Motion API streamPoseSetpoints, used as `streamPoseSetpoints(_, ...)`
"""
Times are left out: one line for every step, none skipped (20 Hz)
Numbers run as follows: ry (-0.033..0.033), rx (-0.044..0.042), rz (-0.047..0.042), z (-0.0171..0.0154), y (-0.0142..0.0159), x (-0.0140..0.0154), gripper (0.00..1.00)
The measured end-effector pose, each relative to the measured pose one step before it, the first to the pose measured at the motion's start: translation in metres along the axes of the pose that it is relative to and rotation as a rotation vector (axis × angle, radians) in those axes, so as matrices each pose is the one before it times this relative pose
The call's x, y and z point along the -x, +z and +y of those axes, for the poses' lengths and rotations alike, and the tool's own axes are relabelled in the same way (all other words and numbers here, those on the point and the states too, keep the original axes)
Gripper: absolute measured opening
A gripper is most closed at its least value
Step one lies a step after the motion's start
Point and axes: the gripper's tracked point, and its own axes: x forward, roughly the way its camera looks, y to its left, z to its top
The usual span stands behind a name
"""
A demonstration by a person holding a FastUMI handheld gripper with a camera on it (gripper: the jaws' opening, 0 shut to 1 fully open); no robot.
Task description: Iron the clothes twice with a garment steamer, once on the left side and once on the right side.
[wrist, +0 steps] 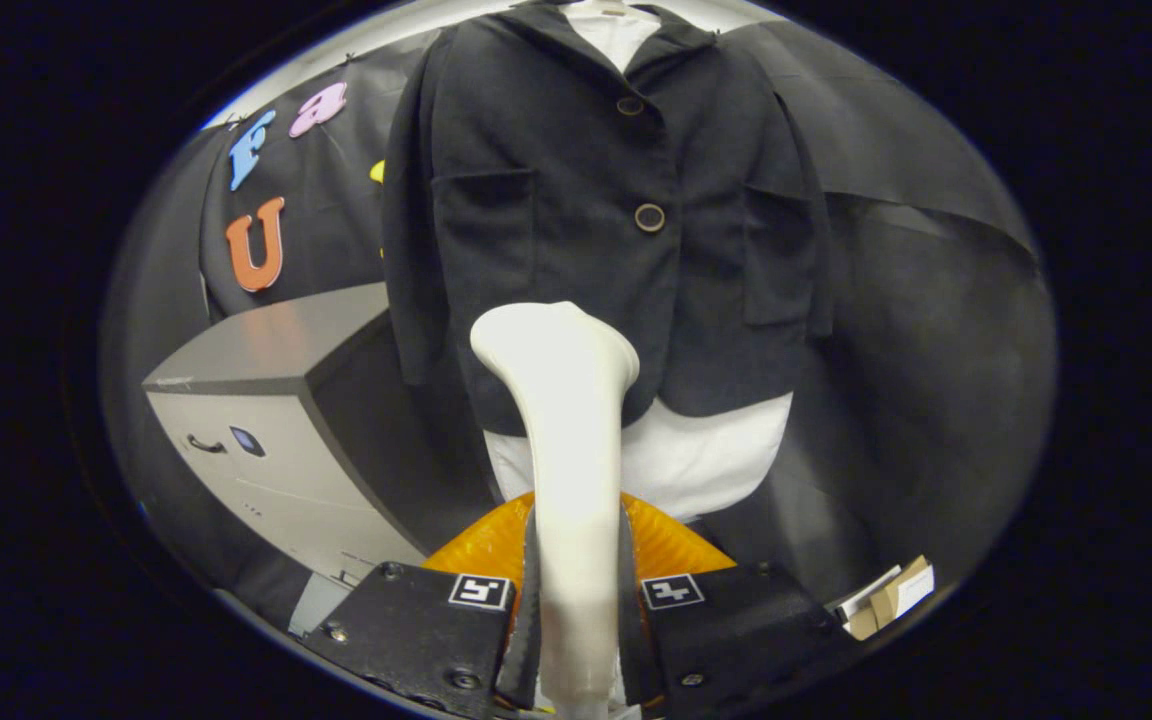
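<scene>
Item: our tool point(576, 640) clamps the steamer point(564, 420) by its neck, head raised toward the hanging jacket point(576, 200) for ironing.

steamer point(566, 420) before jacket point(596, 210), cabinet point(266, 420) left.

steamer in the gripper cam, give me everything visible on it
The garment steamer is a cream-white, smooth, plastic-looking wand: a slim neck that flares into a wide rounded head at the top. It stands upright, clamped between both fingers of the hand-held gripper. Its head sits in front of the lower hem of the dark jacket; whether it touches the cloth cannot be told. Its nozzle face and base are hidden.
</scene>
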Motion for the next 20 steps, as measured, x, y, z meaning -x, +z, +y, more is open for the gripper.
streamPoseSetpoints(-0.00576,-0.00227,0.01159,0.00036,-0.00433,-0.00337,0.35)
streamPoseSetpoints(-0.00621,-0.00198,0.01375,0.00011,-0.00469,-0.00402,0.35)
streamPoseSetpoints(-0.0059,-0.00301,0.01225,0.00009,-0.00311,-0.00348,0.35)
streamPoseSetpoints(-0.00436,-0.00098,0.01341,-0.00074,-0.00687,-0.00344,0.35)
streamPoseSetpoints(-0.00283,0.00066,0.01281,-0.00023,-0.00561,-0.00182,0.35)
streamPoseSetpoints(-0.00122,0.00038,0.01335,0.00028,-0.00763,-0.00456,0.35)
streamPoseSetpoints(-0.00219,0.00068,0.01196,-0.00031,-0.00676,-0.00218,0.35)
streamPoseSetpoints(-0.00221,0.00027,0.0082,0.00165,-0.00416,0.00053,0.35)
streamPoseSetpoints(-0.00778,0.00123,0.01147,-0.00065,-0.00467,-0.0015,0.35)
streamPoseSetpoints(-0.00587,-0.00184,0.01434,-0.00044,-0.0046,-0.00069,0.35)
streamPoseSetpoints(-0.00288,-0.00835,0.0064,0.00064,-0.00311,0.00056,0.35)
streamPoseSetpoints(-0.00764,-0.00199,0.00155,0.00228,-0.00252,0.00289,0.35)
streamPoseSetpoints(-0.00532,-0.00323,-0.00787,-0.0011,0.00127,0.00383,0.35)
streamPoseSetpoints(-0.00376,-0.00205,-0.00546,-0.00213,0.00671,0.00456,0.35)
streamPoseSetpoints(-0.00136,-0.00649,-0.00904,-0.00164,0.00727,0.00717,0.35)
streamPoseSetpoints(-0.00159,-0.01181,-0.01595,-0.00037,0.00976,0.00945,0.35)
streamPoseSetpoints(-0.00046,-0.00975,-0.02262,-0.00216,0.01253,0.01142,0.35)
streamPoseSetpoints(-0.00241,-0.00816,-0.0269,-0.00202,0.01376,0.01245,0.35)
streamPoseSetpoints(-0.00437,-0.00739,-0.0286,-0.00373,0.01376,0.0113,0.35)
streamPoseSetpoints(-0.0061,-0.01465,-0.03723,-0.00433,0.01926,0.01464,0.35)
